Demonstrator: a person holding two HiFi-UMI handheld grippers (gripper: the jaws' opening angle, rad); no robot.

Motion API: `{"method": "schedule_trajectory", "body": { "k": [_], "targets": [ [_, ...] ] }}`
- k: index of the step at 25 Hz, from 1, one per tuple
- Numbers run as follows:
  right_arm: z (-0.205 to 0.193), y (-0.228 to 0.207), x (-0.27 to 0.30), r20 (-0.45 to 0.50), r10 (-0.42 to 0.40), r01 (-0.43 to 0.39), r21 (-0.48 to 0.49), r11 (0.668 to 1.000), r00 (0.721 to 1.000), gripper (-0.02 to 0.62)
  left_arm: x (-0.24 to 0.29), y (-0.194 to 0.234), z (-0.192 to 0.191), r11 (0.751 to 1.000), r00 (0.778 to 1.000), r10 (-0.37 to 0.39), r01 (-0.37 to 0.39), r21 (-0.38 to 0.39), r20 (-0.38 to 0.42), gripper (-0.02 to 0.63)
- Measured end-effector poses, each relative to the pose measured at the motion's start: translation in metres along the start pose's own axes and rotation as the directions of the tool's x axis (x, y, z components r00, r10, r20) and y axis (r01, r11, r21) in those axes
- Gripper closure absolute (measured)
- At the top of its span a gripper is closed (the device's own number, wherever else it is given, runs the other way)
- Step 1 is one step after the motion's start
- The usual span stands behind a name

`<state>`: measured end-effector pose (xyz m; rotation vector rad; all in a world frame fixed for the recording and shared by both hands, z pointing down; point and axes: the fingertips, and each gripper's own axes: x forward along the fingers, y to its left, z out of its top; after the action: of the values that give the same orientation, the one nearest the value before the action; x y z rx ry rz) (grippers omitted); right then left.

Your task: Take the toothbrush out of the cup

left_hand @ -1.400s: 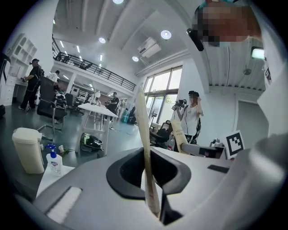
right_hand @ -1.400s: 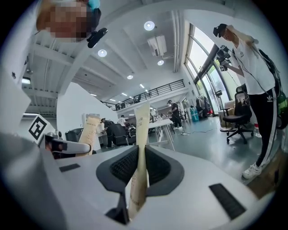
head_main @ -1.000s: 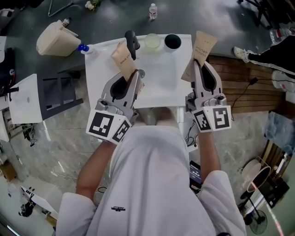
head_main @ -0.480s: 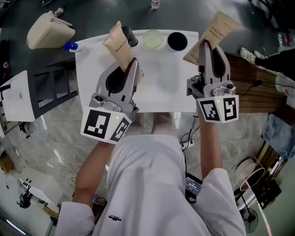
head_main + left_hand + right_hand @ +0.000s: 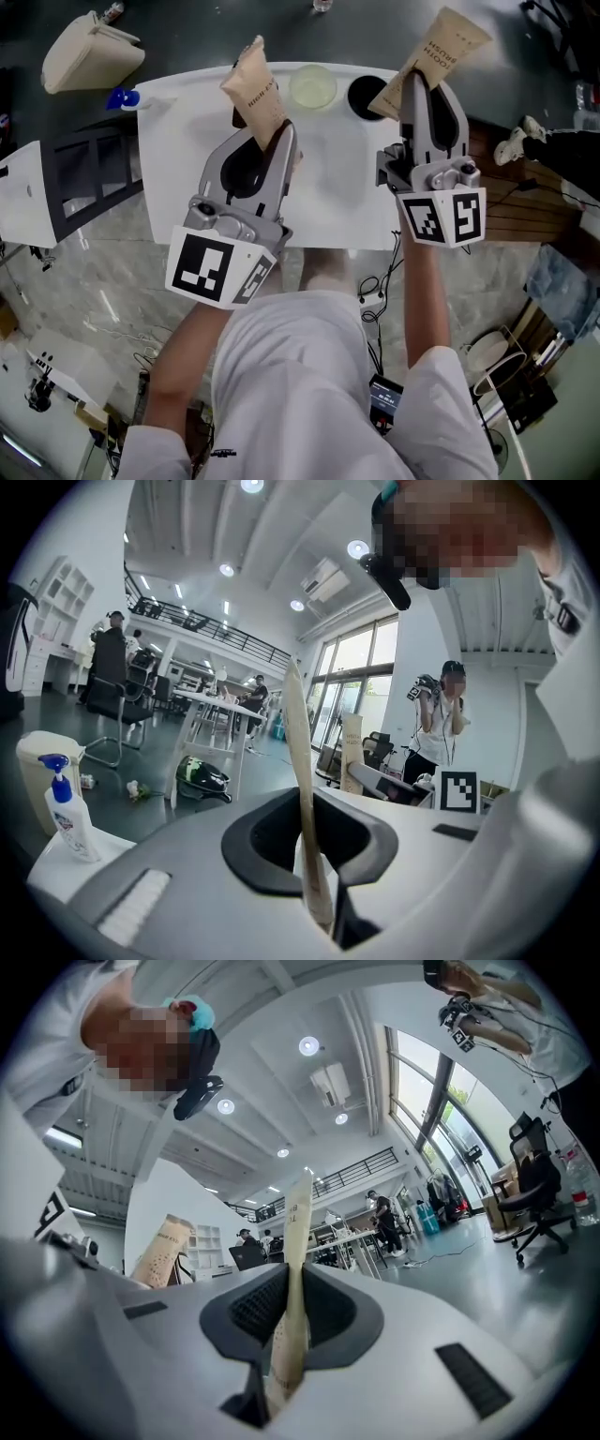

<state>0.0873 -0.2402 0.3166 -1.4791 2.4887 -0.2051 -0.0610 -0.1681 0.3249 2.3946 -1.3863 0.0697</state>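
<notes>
The task has not started, as far as I can judge: both grippers are busy with other things, and no toothbrush can be made out in any view.

Far to the left of the left gripper, a spray bottle with a blue head stands at the corner of the white table. A beige bin is beyond it on the floor. The left gripper is clamped on a brown paper pouch, the left pouch, which stands up between its jaws. Just left of this pouch a dark thing peeks out. It is mostly hidden and I cannot tell what it is.

Ahead of the left gripper, a little to its right, stands the pale cup, which looks empty from above. Next to it, just left of the right gripper, is the black cup. It is partly covered by the right pouch, so its content is not clear. The right gripper squeezes this second brown pouch between its jaws.

What is left, I think, is to put a pouch down, find the toothbrush and lift it out.
</notes>
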Motion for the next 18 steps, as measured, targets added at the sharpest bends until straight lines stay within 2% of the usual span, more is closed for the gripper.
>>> {"method": "schedule_trajectory", "body": {
  "k": [8,18],
  "targets": [
    [-0.018,-0.005,0.009,0.005,0.024,-0.024,0.015,1.000,1.000,0.561,0.008,-0.003,-0.009,1.000,1.000,0.005,-0.005,-0.005,0.010,0.584],
    [-0.044,-0.004,0.011,-0.027,0.036,-0.036,-0.022,0.999,0.999,0.561,0.005,0.000,-0.018,1.000,1.000,0.001,-0.001,-0.014,0.011,0.584]
  ]
}}
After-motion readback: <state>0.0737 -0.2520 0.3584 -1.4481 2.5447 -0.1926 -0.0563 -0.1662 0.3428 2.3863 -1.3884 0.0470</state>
